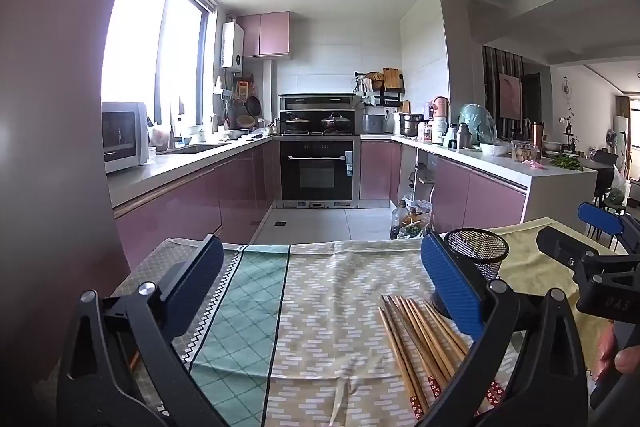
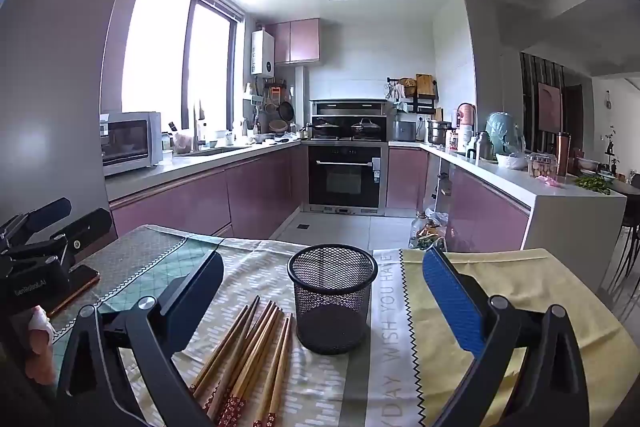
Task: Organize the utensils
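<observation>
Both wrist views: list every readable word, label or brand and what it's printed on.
"DAY WISH YOU HAVE": white strip of the patterned tablecloth, beside the black mesh cup; start cut off.
"GenRobot.AI": black body of the left gripper, seen from the right wrist.
"DAS": black body of the right gripper, seen from the left wrist; partly hidden.
Oven panel and counter jar labels: too small to read.

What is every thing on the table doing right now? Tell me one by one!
Chopsticks: lying flat in a loose bundle on the cloth, beside the cup, none picked up.
Mesh cup: standing upright, nothing inside.
Tablecloth: spread over the table, a little wrinkled.
Left gripper: open, holding nothing.
Right gripper: open, holding nothing, the cup standing ahead between its fingers.
Phone: lying flat at the table's edge.
</observation>
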`<state>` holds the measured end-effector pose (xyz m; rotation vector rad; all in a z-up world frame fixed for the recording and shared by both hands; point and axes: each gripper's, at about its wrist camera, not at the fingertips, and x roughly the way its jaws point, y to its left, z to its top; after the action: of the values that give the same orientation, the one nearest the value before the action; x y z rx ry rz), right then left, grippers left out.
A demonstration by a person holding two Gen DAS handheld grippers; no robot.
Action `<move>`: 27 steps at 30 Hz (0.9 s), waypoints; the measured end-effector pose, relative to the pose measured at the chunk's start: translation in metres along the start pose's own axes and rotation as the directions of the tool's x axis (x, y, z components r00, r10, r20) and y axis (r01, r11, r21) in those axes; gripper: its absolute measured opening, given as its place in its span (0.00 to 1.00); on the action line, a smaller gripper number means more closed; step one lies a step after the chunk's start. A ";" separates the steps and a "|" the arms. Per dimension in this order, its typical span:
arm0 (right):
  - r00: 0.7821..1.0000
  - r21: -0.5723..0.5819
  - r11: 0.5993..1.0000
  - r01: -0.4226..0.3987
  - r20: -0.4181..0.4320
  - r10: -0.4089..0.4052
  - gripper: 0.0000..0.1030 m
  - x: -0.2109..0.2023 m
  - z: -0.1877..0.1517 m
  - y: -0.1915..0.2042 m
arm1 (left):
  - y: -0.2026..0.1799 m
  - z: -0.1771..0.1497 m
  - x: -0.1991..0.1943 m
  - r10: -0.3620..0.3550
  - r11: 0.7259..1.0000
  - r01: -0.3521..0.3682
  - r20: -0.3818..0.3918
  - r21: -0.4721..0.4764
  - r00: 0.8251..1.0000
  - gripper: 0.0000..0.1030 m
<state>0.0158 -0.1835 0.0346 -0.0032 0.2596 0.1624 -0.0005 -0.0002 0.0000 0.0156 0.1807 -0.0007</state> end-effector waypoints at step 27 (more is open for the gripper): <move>1.000 0.017 1.000 0.002 0.031 -0.003 0.94 -0.007 -0.001 -0.001 | 0.001 0.000 -0.004 -0.003 1.000 0.003 0.036 0.003 0.999 0.95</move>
<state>0.0090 -0.1853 0.0359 0.0153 0.2302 0.1580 -0.0041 0.0008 0.0003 0.0187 0.1450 -0.0044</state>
